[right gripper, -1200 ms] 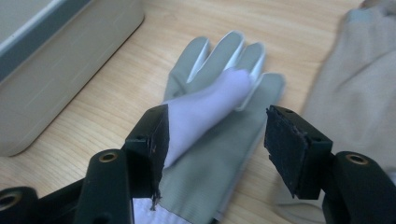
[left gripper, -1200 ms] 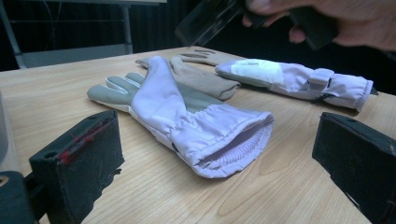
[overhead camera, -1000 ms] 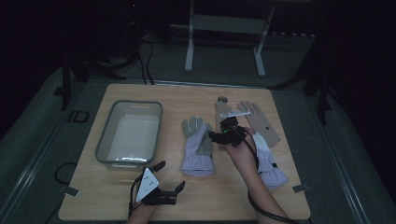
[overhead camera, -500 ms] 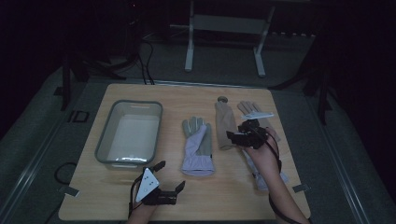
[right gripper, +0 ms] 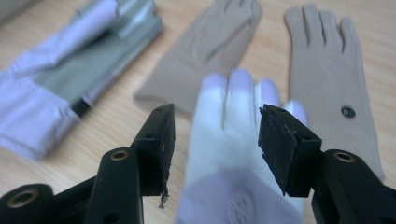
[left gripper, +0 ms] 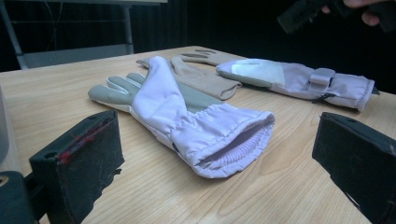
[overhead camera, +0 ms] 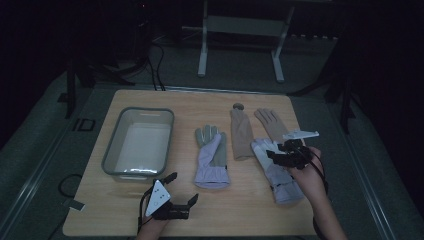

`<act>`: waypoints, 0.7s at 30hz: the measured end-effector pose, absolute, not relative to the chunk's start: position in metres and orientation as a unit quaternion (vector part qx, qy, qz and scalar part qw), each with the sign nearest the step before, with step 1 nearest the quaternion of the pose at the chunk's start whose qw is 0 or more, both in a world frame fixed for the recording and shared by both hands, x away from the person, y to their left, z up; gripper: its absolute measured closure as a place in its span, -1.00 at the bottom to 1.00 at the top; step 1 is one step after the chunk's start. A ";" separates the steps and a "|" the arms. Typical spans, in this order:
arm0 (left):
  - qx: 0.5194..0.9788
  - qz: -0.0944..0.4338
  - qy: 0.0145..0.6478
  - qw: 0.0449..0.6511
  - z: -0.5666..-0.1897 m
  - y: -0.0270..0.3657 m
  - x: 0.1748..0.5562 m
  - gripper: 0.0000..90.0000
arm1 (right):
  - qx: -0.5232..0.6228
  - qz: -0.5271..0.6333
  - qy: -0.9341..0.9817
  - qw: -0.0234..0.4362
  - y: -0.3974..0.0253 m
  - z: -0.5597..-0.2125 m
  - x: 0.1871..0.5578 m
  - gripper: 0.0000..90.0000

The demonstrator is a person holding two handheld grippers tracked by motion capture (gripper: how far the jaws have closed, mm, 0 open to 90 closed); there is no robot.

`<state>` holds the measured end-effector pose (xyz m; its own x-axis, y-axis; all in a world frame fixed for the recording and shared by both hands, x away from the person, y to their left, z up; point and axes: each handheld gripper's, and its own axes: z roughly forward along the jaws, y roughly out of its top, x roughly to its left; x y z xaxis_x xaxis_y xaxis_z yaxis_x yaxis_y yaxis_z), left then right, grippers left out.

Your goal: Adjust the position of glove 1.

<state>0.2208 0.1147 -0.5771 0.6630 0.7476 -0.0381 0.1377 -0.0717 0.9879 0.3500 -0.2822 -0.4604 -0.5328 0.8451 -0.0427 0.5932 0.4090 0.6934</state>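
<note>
Several gloves lie on the wooden table (overhead camera: 150,210). A lavender glove with a grey palm (overhead camera: 212,157) (left gripper: 187,116) (right gripper: 60,84) lies in the middle, cuff toward me. Two tan gloves (overhead camera: 242,132) (overhead camera: 270,122) (right gripper: 210,51) (right gripper: 327,70) lie to its right. A second lavender glove (overhead camera: 280,175) (left gripper: 299,79) (right gripper: 233,140) lies at the right. My right gripper (overhead camera: 276,156) (right gripper: 215,140) hovers open just above that glove's fingers, one jaw on each side. My left gripper (overhead camera: 172,192) (left gripper: 215,144) rests open and empty near the front edge, facing the middle glove's cuff.
A grey rectangular bin (overhead camera: 111,150) with nothing in it stands at the table's left. Bare wood lies between the bin and the front edge. Beyond the table, cables and a metal stand (overhead camera: 240,30) sit on the dark floor.
My right gripper has moved right, from beside the tan glove to over the right lavender glove. The left gripper has stayed put.
</note>
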 end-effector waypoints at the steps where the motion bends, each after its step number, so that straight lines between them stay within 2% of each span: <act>1: 0.687 0.254 0.322 0.600 -0.577 0.115 0.221 -0.96 | 0.441 0.318 0.816 0.198 -0.282 -0.460 0.350 0.02; 4: 0.686 0.254 0.323 0.600 -0.577 0.115 0.221 -0.96 | 0.444 0.311 0.821 0.180 -0.295 -0.477 0.346 0.00; 14: 0.686 0.254 0.323 0.600 -0.577 0.115 0.221 -0.96 | 0.454 0.254 0.839 0.162 -0.316 -0.516 0.351 0.04; 18: 0.686 0.255 0.323 0.600 -0.577 0.115 0.221 -0.96 | 0.475 0.283 0.824 0.122 -0.325 -0.531 0.352 0.31; 19: 0.686 0.255 0.323 0.600 -0.577 0.115 0.221 -0.96 | 0.477 0.288 0.821 0.120 -0.324 -0.531 0.351 0.41; 21: 0.686 0.255 0.323 0.600 -0.577 0.115 0.221 -0.96 | 0.487 0.287 0.815 0.127 -0.322 -0.531 0.348 0.48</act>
<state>0.2206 0.1147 -0.5771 0.6611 0.7494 -0.0373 0.1370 -0.0717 0.9880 0.3478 -0.3219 -0.5306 -0.4943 0.8662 0.0728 0.7210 0.3617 0.5910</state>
